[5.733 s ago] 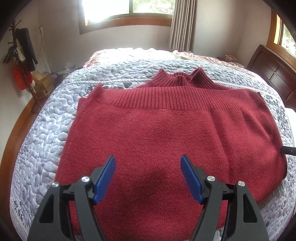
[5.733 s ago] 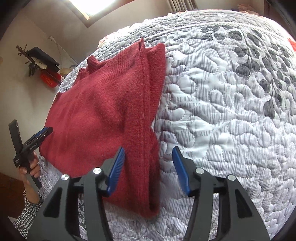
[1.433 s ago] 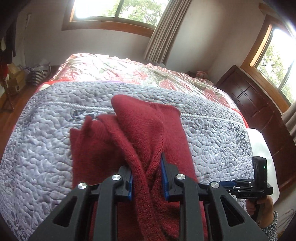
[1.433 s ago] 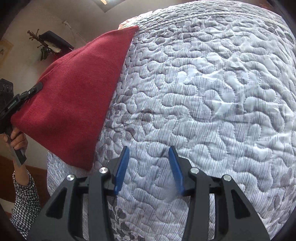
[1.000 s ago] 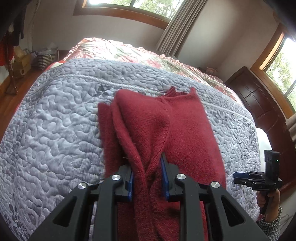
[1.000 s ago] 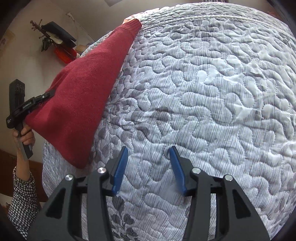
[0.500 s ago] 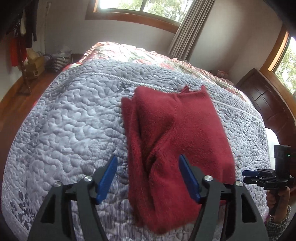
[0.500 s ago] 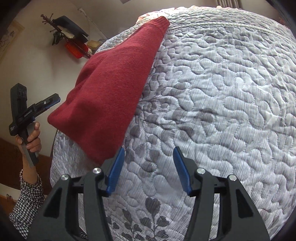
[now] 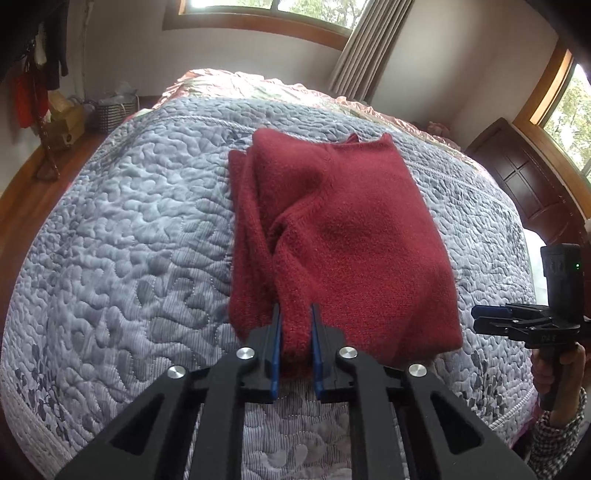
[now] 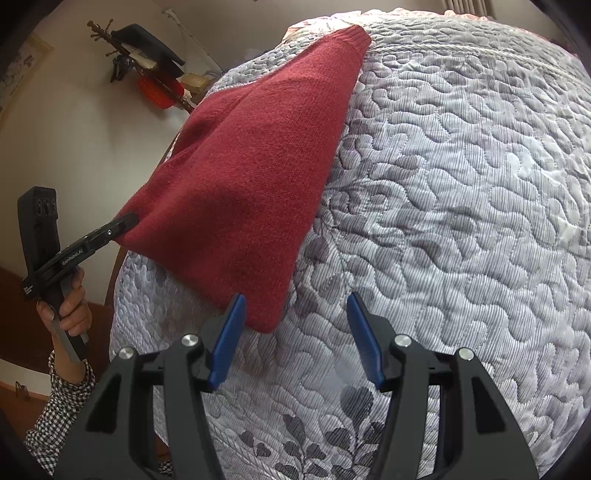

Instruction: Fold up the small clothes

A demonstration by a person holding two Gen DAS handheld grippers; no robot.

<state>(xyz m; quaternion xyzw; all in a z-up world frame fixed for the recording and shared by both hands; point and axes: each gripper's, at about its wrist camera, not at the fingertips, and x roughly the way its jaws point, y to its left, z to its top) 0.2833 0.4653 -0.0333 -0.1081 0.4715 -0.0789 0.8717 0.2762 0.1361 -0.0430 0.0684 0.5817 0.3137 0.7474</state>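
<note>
Dark red knit sweater point(image 9: 343, 229) is folded up into a longish rectangle, lying on the grey-lavender quilted bedspread point(image 9: 122, 236) roughly mid-bed, running away from the near edge. Fabric looks fuzzy/fleecy w/ a soft nap. Top layer is mostly smooth on the right half, but the left side is bunchy: several layers stacked there w/ a deep crease running diagonally down toward the near corner. A bit of ribbed edge pokes out at the far end point(image 10: 356, 38).

Left hand-held gripper point(image 9: 295, 347) is pinching the near-left corner of the sweater, blue pads pressed in on a thick wad of fabric between them. In the right wrist view you can see that same gripper point(image 10: 123, 223) from the side, clamped on the corner, which looks lifted a little off the bed, w/ a hand point(image 10: 70, 302) in a checked sleeve point(image 10: 62, 402) holding the handle.

Right hand-held gripper point(image 10: 295, 336) is spread wide, nothing between the fingers. It sits just by the sweater's near-right corner; the left blue pad point(image 10: 227, 339) overlaps the edge of the fabric in the frame, can't tell if it's actually touching. From the left wrist view it's off to the right point(image 9: 480, 319), apart from the sweater, beyond the bed's edge.

Bg: wood-framed window point(image 9: 266, 14), curtain point(image 9: 365, 48), dark wooden headboard point(image 9: 524, 181).
</note>
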